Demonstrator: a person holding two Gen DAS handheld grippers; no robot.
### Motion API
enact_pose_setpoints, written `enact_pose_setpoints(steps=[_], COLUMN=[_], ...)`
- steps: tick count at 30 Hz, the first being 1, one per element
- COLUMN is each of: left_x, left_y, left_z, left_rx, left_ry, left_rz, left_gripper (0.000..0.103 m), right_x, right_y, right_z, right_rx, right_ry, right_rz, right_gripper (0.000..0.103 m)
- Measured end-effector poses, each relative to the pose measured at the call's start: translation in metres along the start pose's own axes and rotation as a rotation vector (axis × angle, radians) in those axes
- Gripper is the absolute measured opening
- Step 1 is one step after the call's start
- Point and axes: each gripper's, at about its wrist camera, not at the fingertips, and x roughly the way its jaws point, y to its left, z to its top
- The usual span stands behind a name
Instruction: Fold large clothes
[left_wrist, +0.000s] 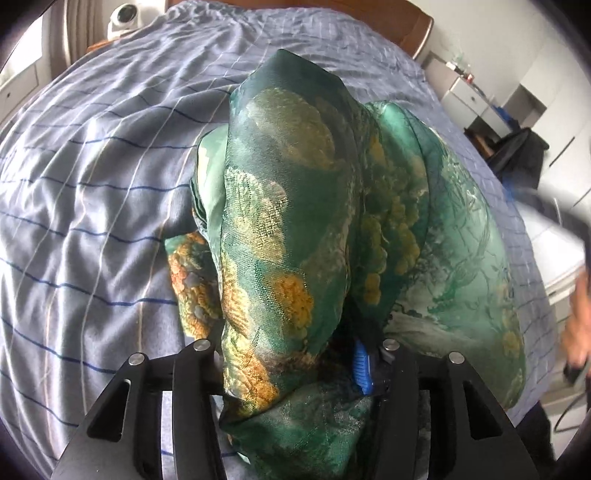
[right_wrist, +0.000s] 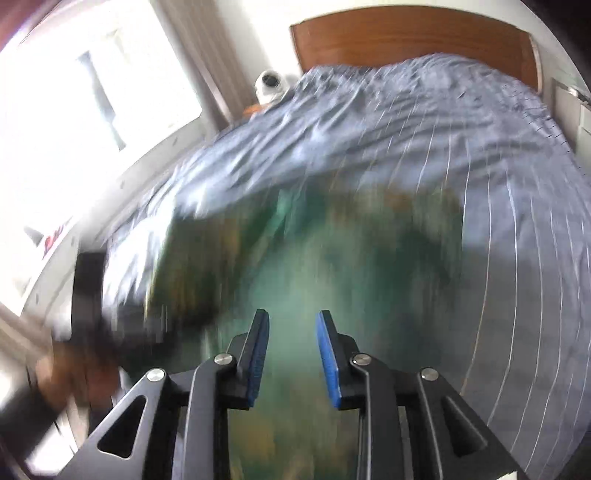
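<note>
A green satin garment with a gold and orange flower print (left_wrist: 325, 221) lies bunched on a bed with a grey-blue sheet crossed by thin white and dark blue stripes (left_wrist: 92, 192). In the left wrist view, a thick fold of this garment passes between the fingers of the left gripper (left_wrist: 295, 369) and rises away from it in a long hump. The blue pad of one finger (left_wrist: 360, 373) shows beside the cloth; the other pad is hidden under the fabric, so I cannot tell if the pads press on it or are loose.

In the right wrist view, the right gripper (right_wrist: 291, 354) hangs above the blurred green garment. Its two blue pads stand a little apart with nothing between them; it grasps nothing. A brown wooden headboard (right_wrist: 406, 37) stands at the far end of the bed.
</note>
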Motion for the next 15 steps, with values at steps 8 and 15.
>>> enact_pose_setpoints(steps=[8,15], left_x=[0.015,0.019], left_y=[0.012,-0.002], left_z=[0.004,0.003], left_rx=[-0.061,-0.022], left_ry=[0.023,0.010], left_rz=[-0.030,0.034], left_gripper=[0.053,0.055], right_x=[0.143,0.148], right_y=[-0.029,-0.027], right_z=[0.030,0.016], right_rx=[0.114,0.073], right_ry=[0.116,0.071], right_rz=[-0.071,-0.125], right_gripper=[0.027,0.027])
